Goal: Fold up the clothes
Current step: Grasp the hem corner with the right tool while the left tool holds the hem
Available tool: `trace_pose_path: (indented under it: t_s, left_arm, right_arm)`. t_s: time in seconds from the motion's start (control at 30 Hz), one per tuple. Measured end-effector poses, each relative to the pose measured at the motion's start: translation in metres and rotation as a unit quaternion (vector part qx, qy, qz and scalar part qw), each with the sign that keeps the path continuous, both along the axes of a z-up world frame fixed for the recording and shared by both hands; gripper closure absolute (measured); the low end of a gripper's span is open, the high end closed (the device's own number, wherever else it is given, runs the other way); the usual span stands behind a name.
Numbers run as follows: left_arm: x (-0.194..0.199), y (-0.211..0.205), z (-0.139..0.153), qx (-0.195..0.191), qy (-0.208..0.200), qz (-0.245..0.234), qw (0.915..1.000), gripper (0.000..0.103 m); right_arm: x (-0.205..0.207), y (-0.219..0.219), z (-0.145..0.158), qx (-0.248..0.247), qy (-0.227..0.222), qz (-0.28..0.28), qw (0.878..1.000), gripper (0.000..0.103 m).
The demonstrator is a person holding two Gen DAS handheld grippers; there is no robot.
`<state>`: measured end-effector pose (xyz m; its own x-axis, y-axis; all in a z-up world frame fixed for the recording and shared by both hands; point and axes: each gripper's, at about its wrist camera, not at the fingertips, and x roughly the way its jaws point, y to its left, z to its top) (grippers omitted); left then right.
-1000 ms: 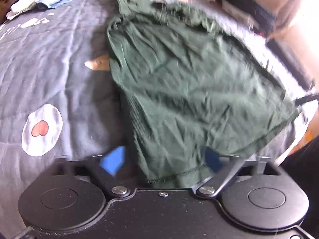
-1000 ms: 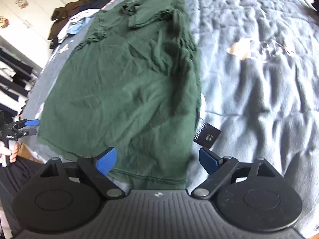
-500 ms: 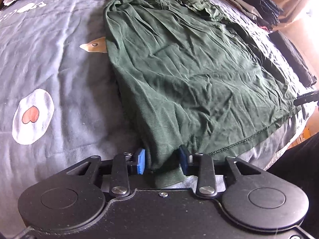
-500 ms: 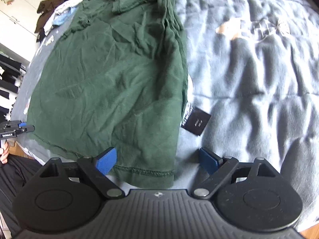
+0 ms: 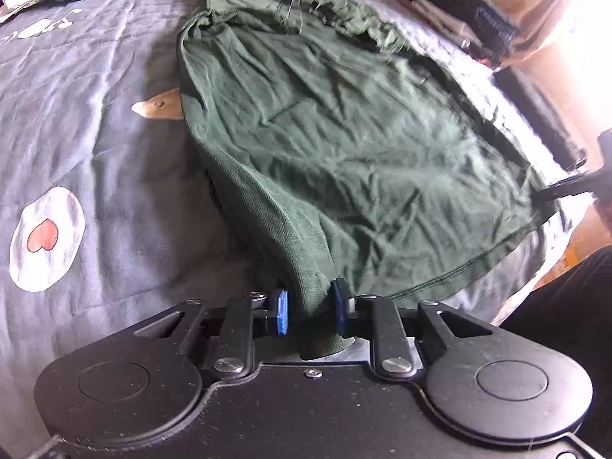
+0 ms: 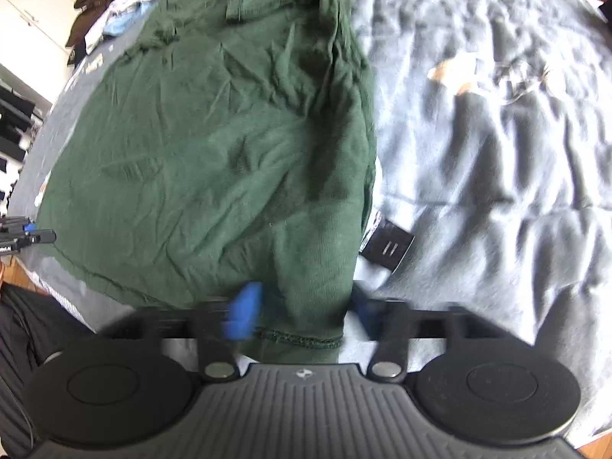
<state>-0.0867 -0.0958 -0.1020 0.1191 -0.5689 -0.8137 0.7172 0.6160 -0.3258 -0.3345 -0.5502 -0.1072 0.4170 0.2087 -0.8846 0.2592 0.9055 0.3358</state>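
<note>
A grey quilt [image 5: 95,153] covered the bed, printed at the left with a white oval holding a red heart [image 5: 46,239] and, further up, an orange shape [image 5: 160,105] half hidden under cloth. A dark green shirt [image 5: 344,145] lay spread flat across the quilt, its hem towards the cameras and its collar end far off. The left gripper [image 5: 310,311] was closing on one bottom corner of the shirt, the fabric bunched between its blue pads [image 5: 282,311] and already pressed by them. At the shirt's other bottom corner the right gripper [image 6: 302,315] was closing too, its pads blurred by the motion, with the hem between them; the pinch looked made, though the blur left that less sure. Just right of that corner a black label [image 6: 388,246] lay on the quilt. A heap of other clothes [image 6: 111,11] sat at the bed's far edge.
</note>
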Motion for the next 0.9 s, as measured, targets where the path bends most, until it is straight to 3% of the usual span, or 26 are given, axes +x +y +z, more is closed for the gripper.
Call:
trace_pose_path:
  t_s: [0.07,0.1,0.17,0.23,0.3,0.37,0.43,0.47,0.5,0.53,0.6,0.9]
  left_arm:
    - [0.002,0.003,0.002,-0.012,0.007,0.005,0.9999,0.081]
    - [0.003,0.002,0.001,-0.009,0.01,0.008,0.9999,0.08]
    - [0.005,-0.003,-0.008,0.024,0.023,0.01,0.9994,0.064]
    - [0.001,-0.011,-0.012,0.047,0.015,-0.006,0.9987,0.052]
    - [-0.003,-0.015,-0.011,0.049,0.002,-0.019,0.9986,0.048]
    - [-0.002,-0.012,-0.011,0.04,0.004,-0.014,0.9991,0.051]
    - [0.0,-0.009,-0.011,0.032,0.005,-0.008,0.9995,0.076]
    - [0.0,-0.008,-0.009,0.021,0.01,-0.006,0.9997,0.078]
    - [0.0,-0.007,-0.008,0.011,0.014,-0.003,0.9998,0.083]
    - [0.0,-0.006,-0.006,0.001,0.018,0.0,0.9998,0.085]
    - [-0.001,-0.006,-0.003,-0.01,0.018,0.001,0.9998,0.085]
    - [0.014,0.009,0.029,-0.1,0.052,0.053,0.9922,0.087]
  right_arm:
    - [-0.005,-0.002,0.006,0.021,-0.02,0.0,1.0,0.092]
    - [-0.007,-0.002,0.008,0.029,-0.031,0.0,0.999,0.093]
    - [-0.008,-0.002,0.009,0.04,-0.035,0.002,0.999,0.092]
    - [-0.003,-0.003,0.001,0.043,-0.011,-0.005,0.999,0.084]
    - [0.004,-0.002,-0.01,0.038,0.024,-0.002,0.999,0.065]
    - [0.008,0.001,-0.013,0.043,0.022,0.003,0.999,0.057]
    - [0.01,0.008,-0.011,0.028,0.012,0.017,0.999,0.058]
    - [0.011,0.012,-0.01,0.018,0.007,0.025,1.0,0.065]
    - [0.011,0.012,-0.007,0.021,-0.001,0.024,0.999,0.084]
    - [0.011,0.013,-0.005,0.027,-0.01,0.022,0.999,0.09]
    - [0.01,0.012,0.0,0.042,-0.03,0.016,0.999,0.093]
    - [0.005,-0.011,0.048,0.127,-0.137,-0.032,0.982,0.094]
